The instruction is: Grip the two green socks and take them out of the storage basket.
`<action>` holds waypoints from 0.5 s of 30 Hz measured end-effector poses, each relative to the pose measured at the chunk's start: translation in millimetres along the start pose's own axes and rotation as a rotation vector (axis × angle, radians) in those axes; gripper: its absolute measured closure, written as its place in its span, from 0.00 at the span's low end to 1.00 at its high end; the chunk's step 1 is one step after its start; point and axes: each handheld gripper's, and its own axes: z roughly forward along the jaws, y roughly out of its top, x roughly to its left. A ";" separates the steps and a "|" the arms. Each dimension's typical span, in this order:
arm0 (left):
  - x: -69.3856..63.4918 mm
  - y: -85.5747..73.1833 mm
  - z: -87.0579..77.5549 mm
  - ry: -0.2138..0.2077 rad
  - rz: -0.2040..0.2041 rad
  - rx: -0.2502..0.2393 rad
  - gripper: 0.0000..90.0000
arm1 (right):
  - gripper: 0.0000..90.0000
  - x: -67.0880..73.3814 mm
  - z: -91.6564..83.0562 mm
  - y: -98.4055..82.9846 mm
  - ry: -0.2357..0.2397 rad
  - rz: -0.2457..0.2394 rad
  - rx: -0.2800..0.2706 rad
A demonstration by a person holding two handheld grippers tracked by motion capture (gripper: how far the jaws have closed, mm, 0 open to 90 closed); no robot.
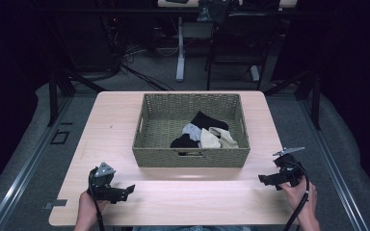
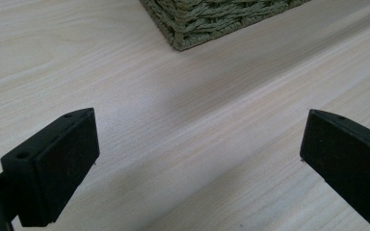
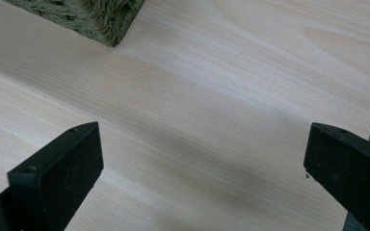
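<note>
Jaws stand wide apart and empty on both the left gripper (image 1: 125, 191) and right gripper (image 1: 266, 180), low over the pale wooden table (image 1: 188, 202) before the olive woven basket (image 1: 191, 158) holding rumpled black, grey and cream cloths (image 1: 203, 136), so nothing seems begun; reaching in likely comes next.

A woven basket (image 2: 221, 19) is cut off by the top edge in both gripper views; the clothes (image 1: 204, 134) inside are too small to identify.

Table (image 1: 173, 197) brightly lit from above; surroundings dark; soft shadow bands on wood; close views slightly blurred.
</note>
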 end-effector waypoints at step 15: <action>1.3 -2.1 0.0 0.002 -0.019 0.006 0.00 | 0.00 1.6 0.0 4.4 0.004 -0.041 0.009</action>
